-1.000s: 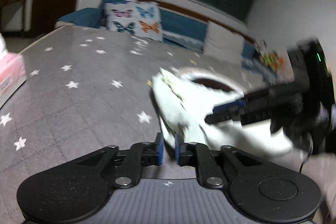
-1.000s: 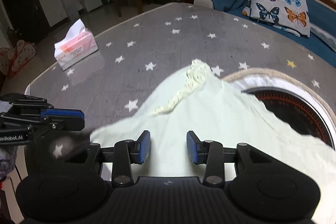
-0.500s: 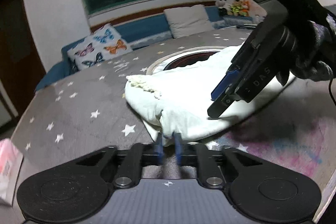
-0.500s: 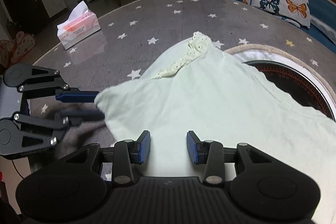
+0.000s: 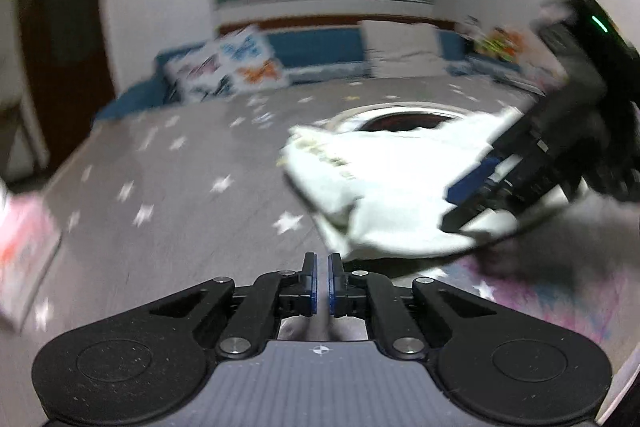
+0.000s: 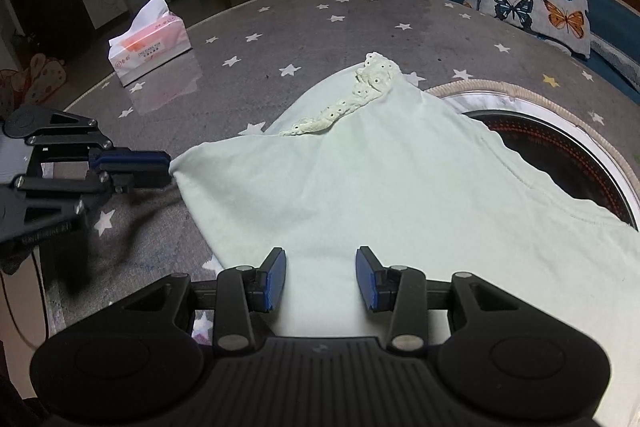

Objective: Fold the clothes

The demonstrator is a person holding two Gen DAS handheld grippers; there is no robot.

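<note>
The pale green garment (image 6: pixel 384 187) lies mid-frame on the star-patterned desk (image 6: pixel 280 27). Only the right wrist view shows the left claw (image 6: pixel 170 169) narrow at the garment's corner; whether it pinches cloth, I cannot tell. The right claw (image 6: pixel 321 279) stays wide. The left wrist view has blurred.

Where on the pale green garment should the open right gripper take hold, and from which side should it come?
Judging from the right wrist view, grip the near plain hem of the garment, where it lies flat just ahead of the open right gripper. Come in low from the near side, one finger under the edge. The crumpled lace trim lies farther away, and the left gripper is at the left corner.
</note>
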